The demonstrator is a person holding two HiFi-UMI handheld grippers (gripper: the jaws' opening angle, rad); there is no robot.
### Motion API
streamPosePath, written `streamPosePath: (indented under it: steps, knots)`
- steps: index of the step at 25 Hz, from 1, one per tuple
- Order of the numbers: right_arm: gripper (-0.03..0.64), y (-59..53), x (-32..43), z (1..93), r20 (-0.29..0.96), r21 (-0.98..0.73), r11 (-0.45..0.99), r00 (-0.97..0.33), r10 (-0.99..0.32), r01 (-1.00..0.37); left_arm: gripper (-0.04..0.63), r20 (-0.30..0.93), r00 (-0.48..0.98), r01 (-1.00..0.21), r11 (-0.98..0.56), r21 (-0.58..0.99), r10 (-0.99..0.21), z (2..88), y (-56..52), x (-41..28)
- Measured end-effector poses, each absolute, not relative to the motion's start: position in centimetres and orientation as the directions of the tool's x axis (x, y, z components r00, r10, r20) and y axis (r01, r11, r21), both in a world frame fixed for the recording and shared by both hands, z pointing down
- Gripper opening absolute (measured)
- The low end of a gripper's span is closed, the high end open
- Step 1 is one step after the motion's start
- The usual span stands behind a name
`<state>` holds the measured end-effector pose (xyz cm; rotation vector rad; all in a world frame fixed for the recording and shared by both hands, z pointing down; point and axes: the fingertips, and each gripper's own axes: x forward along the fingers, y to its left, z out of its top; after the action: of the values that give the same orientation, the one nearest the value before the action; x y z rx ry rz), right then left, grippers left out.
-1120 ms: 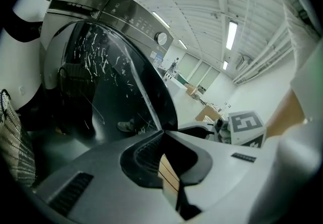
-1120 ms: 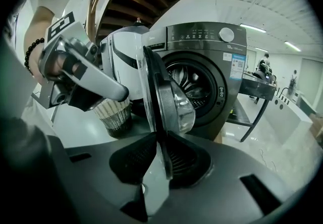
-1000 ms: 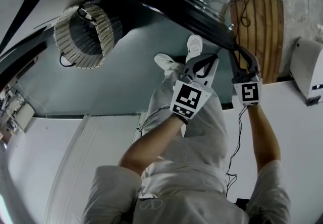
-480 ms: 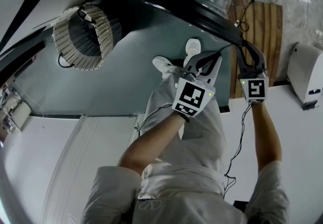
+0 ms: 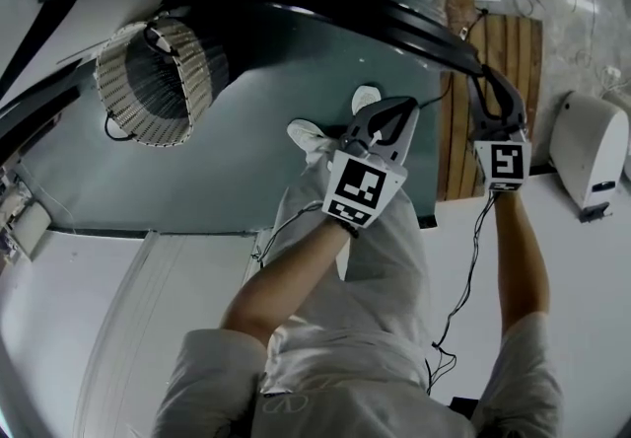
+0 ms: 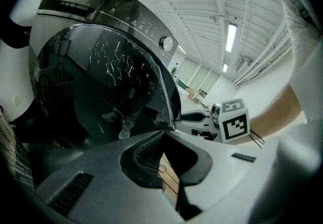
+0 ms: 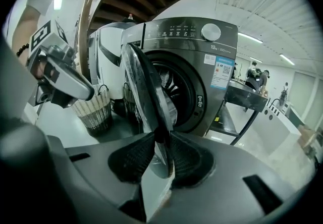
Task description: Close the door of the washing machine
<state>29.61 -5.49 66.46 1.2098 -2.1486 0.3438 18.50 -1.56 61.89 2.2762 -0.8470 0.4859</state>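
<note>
Grey-green smooth floor (image 5: pixel 246 170) fills the middle of the head view, with a slatted wooden panel (image 5: pixel 508 61) lying along its far right side. On that floor stands a round woven wicker basket (image 5: pixel 153 81) with a dark lining (its inside is too dark to tell what it holds). The washing machine (image 7: pixel 207 61) is a grey metallic front-loader with a round knob on its control panel, and its drum mouth (image 7: pixel 174 89) stands uncovered. The door (image 7: pixel 144 84), a round dished disc of dark glossy glass in a black rim, is swung out at the left of the drum mouth. The right gripper view shows it almost edge-on, its face upright and its free edge pointing toward the right gripper (image 7: pixel 162 140). That gripper's jaws have just been opening and are spread, with the door's rim between the ribbed black pads (image 7: pixel 133 160). The left gripper (image 6: pixel 165 129) hangs beside the door, its jaws pressed together with nothing between them.
</note>
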Motion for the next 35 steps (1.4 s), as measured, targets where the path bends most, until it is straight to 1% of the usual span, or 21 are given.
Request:
streamPosePath:
  steps: [11, 16, 27, 35]
  knots:
    - [0.103, -11.0, 31.1, 66.5, 0.599, 0.127, 0.563, -0.39, -0.7, -0.816, 0.002, 0.475, 0.751, -0.65, -0.638, 0.413, -0.458, 61.4, -6.1, 21.4]
    - [0.104, -13.8, 31.5, 66.1, 0.557, 0.137, 0.563, -0.406, -0.724, -0.815, 0.002, 0.449, 0.76, -0.641, -0.651, 0.406, -0.469, 61.3, -8.1, 22.8]
    - [0.104, -17.6, 32.6, 66.3, 0.551, 0.188, 0.613, -0.434, -0.713, -0.768, 0.002, 0.44, 0.751, -0.653, -0.655, 0.381, -0.493, 61.7, -10.7, 23.2]
    - [0.104, -19.9, 32.9, 66.4, 0.523, 0.196, 0.595, -0.43, -0.736, -0.78, 0.002, 0.405, 0.744, -0.663, -0.662, 0.35, -0.532, 61.3, -13.9, 24.2]
